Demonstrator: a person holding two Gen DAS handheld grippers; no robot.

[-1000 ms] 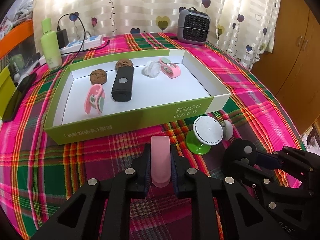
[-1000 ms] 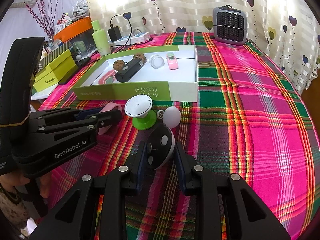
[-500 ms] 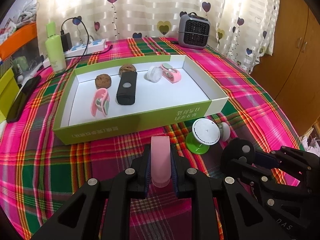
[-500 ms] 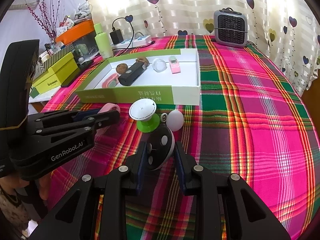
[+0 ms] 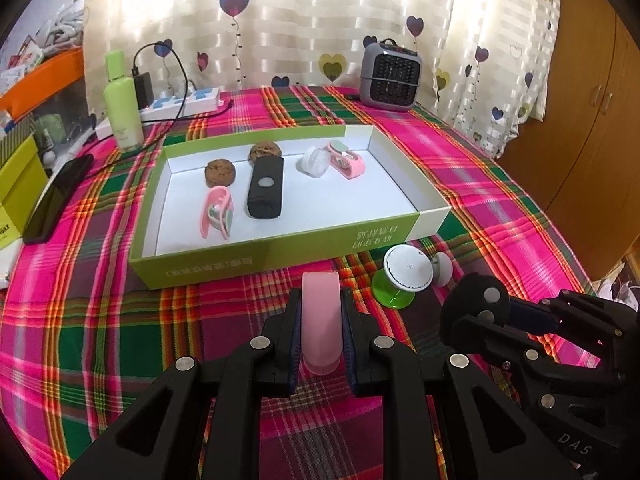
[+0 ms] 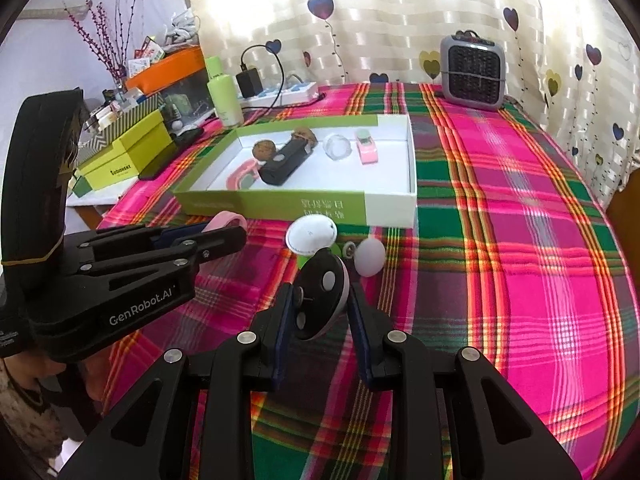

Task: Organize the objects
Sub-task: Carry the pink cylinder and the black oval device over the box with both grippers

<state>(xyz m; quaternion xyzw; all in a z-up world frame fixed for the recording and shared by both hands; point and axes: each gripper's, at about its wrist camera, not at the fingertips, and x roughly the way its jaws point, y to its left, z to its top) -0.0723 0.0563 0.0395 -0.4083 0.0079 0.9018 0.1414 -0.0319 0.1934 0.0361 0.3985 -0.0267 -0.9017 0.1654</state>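
Observation:
My left gripper (image 5: pixel 320 312) is shut on a pink clip (image 5: pixel 321 320) held above the plaid cloth, in front of the green-and-white box (image 5: pixel 280 254). My right gripper (image 6: pixel 318 300) is shut on a round black disc with a white rim (image 6: pixel 320 296). The left gripper (image 6: pixel 224 236) with its pink clip (image 6: pixel 226 218) shows at the left of the right wrist view. The box (image 6: pixel 392 204) holds two brown cookies (image 5: pixel 219 172), a black case (image 5: pixel 265 188), a pink clip (image 5: pixel 217 212), a clear round lid (image 5: pixel 314 161) and another pink clip (image 5: pixel 346 159).
On the cloth in front of the box stand a white disc on a green base (image 5: pixel 404 276) and a small white ball (image 5: pixel 442 267). A grey heater (image 5: pixel 390 76), green bottle (image 5: pixel 123 100), power strip (image 5: pixel 188 100) and black phone (image 5: pixel 58 198) lie beyond. Yellow-green boxes (image 6: pixel 124 152) stack at left.
Both views have lifted and drawn back a little from the box. Both grips are unchanged.

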